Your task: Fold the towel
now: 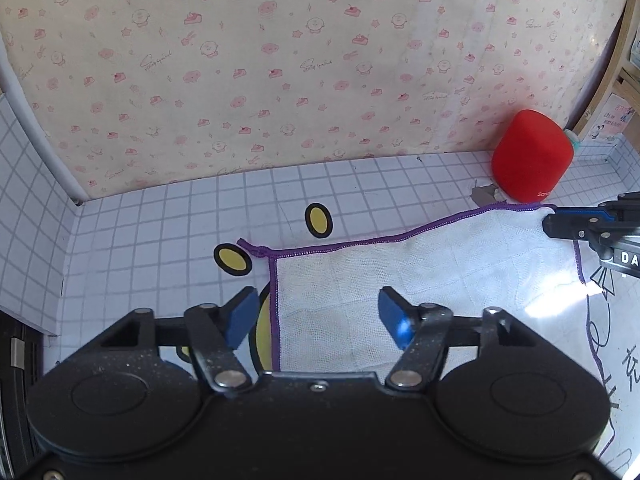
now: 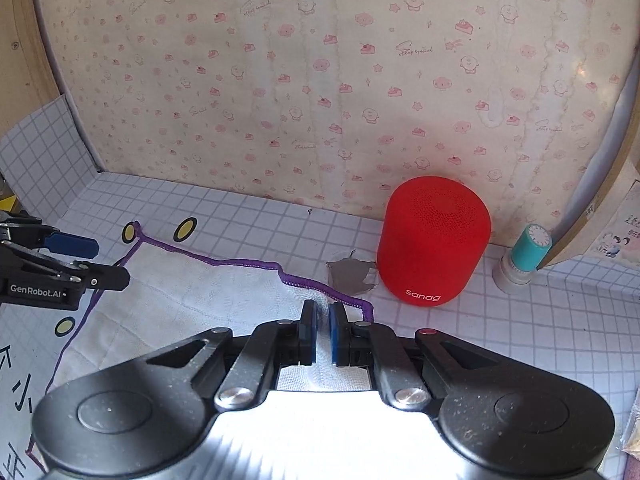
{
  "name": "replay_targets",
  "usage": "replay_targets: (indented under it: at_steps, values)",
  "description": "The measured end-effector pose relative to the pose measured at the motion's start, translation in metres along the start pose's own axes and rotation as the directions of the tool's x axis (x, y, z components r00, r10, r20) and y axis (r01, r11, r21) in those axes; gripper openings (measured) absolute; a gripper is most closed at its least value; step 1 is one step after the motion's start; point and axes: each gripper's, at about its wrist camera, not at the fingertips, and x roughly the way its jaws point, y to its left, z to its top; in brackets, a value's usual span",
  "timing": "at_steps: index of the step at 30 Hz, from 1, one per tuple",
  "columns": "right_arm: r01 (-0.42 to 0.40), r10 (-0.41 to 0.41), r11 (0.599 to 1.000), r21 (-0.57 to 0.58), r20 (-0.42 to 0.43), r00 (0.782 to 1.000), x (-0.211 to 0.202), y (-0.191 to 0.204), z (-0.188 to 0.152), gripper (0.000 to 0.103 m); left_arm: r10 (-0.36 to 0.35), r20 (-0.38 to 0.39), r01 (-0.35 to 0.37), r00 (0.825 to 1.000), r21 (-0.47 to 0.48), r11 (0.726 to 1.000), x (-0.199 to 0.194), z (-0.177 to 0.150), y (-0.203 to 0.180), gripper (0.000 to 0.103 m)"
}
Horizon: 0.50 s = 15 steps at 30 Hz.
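One thin white towel (image 1: 400,300) with purple stitched edging lies flat on the gridded worktop (image 1: 160,220), just in front of the red speaker (image 2: 434,244). It looks light and limp, likely to sag and crease, so corners seem the best hold. The right claw (image 2: 323,330) is pinched on the far right corner, low and level; the left claw (image 1: 314,316) hovers spread wide over the left edge.
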Motion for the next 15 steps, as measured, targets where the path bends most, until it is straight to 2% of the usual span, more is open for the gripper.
replay_targets:
  at_steps: [2, 3, 15]
  values:
    - [0.006, -0.006, 1.000, 0.001, -0.002, 1.000, 0.004, -0.002, -0.001, 0.048, 0.002, -0.014, -0.002, 1.000, -0.008, 1.000, 0.007, 0.002, 0.001, 0.072]
    - [0.008, -0.008, 1.000, 0.003, -0.003, 1.000, 0.005, -0.004, -0.001, 0.052, 0.002, -0.020, -0.002, 1.000, -0.011, 1.000, 0.010, 0.002, 0.002, 0.072]
    - [-0.003, 0.006, 0.999, 0.054, -0.047, 0.999, 0.023, -0.025, -0.007, 0.054, -0.020, -0.038, 0.019, 0.999, -0.026, 0.999, 0.033, 0.007, 0.011, 0.074]
